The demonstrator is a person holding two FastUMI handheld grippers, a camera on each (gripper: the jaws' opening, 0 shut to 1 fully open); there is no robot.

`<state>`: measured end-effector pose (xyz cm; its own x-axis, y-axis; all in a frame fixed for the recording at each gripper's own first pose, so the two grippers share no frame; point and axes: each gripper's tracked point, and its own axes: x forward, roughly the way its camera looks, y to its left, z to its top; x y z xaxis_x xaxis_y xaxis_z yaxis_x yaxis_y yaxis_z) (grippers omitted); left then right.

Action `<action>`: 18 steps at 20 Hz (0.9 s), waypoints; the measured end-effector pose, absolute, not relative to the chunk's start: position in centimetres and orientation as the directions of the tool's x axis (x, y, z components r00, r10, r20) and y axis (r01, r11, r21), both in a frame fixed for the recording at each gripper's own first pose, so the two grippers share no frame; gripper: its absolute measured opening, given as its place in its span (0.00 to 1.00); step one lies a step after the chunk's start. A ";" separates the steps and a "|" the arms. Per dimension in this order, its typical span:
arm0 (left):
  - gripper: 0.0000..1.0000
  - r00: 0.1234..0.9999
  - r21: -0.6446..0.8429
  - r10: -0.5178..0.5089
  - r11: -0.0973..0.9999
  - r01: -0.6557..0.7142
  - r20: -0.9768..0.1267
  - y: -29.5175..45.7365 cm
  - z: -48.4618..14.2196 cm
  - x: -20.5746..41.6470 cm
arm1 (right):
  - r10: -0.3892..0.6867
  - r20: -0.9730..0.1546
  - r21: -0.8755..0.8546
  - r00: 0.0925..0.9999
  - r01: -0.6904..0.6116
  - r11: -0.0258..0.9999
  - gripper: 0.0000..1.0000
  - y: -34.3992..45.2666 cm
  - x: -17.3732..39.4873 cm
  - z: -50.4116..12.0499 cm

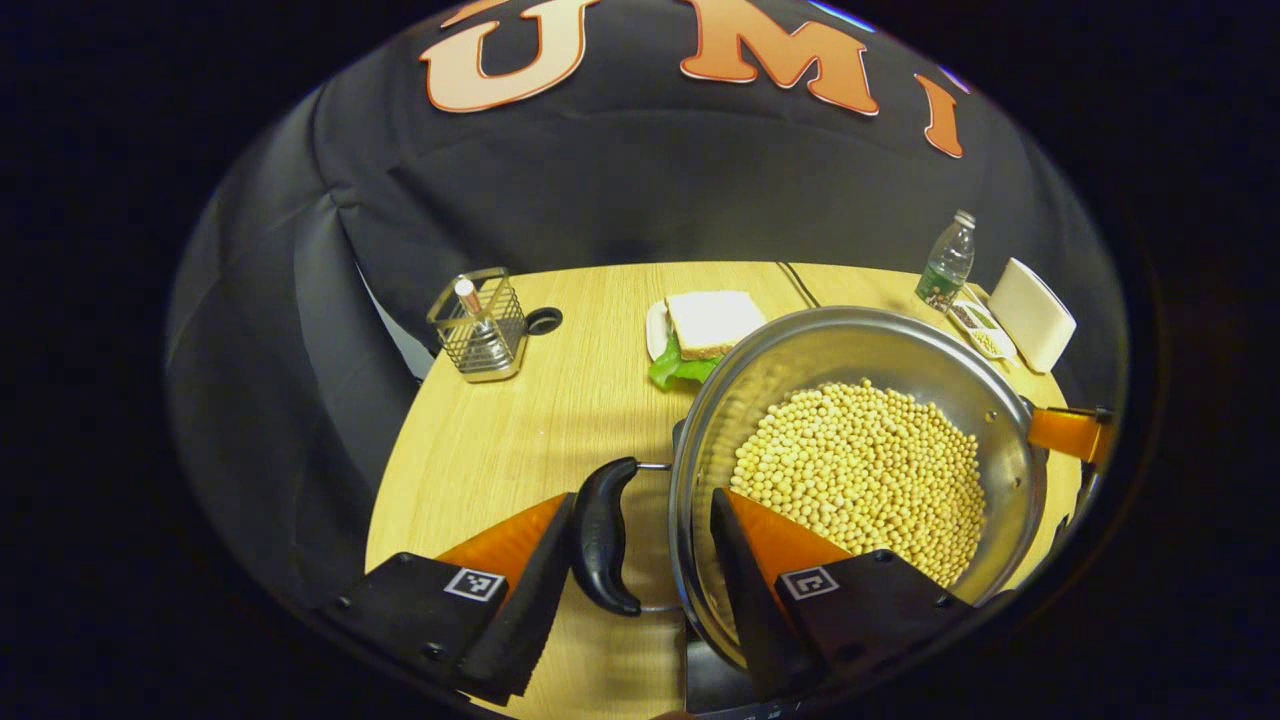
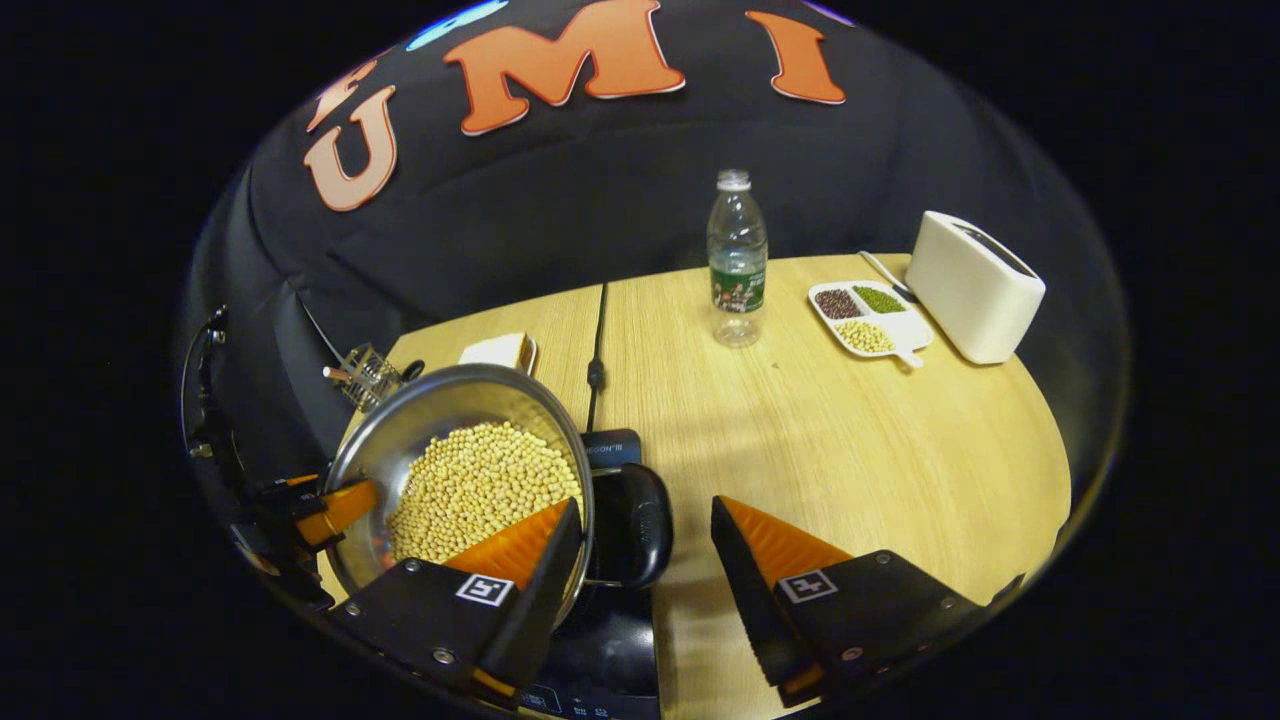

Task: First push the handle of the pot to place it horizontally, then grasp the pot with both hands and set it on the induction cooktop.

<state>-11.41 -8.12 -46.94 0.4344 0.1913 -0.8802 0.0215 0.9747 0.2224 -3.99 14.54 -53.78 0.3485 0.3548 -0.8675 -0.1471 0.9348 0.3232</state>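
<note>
The pot [image 1: 860, 440], full of yellow beans [image 1: 865, 470], sat over the dark induction cooktop [image 2: 600, 640] on the wooden table [image 2: 850, 450]. The left gripper [image 1: 640, 560] stood spread, its fingers straddling one black handle [image 1: 603, 535] and the rim. The right gripper [image 2: 645, 560] likewise gaped around the other handle [image 2: 635, 525], pinching nothing.

My pot [image 1: 860, 350] looks like polished metal, shiny inside, and its handle [image 1: 603, 535] is glossy dark plastic. The table [image 2: 830, 440] shows matt, light wood grain. The bottle [image 2: 737, 255] is clear plastic, the toaster [image 2: 972, 287] smooth and matt.
</note>
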 end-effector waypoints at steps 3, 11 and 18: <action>0.92 0.555 0.276 0.207 0.960 0.043 -0.806 -9.2 -41.3 -9.7 | 0.350 -0.797 0.310 0.492 -0.164 0.936 0.84 11.1 0.1 -50.6; 0.96 0.868 0.191 0.147 0.980 -0.061 -0.475 -17.4 -20.9 0.8 | 0.255 -0.501 0.097 0.827 -0.239 0.966 0.92 -1.6 10.0 -35.7; 0.93 0.982 0.105 0.062 0.993 -0.044 -0.178 -26.0 -4.2 4.6 | 0.264 -0.290 0.058 0.920 -0.258 0.964 0.92 -5.0 14.3 -22.6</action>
<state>4.59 -26.02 -4.18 0.9821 0.0623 -0.1779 -0.0440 0.9935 0.1053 14.32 -4.97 -22.57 0.9202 0.2636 -0.2895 -0.2580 0.9644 0.0583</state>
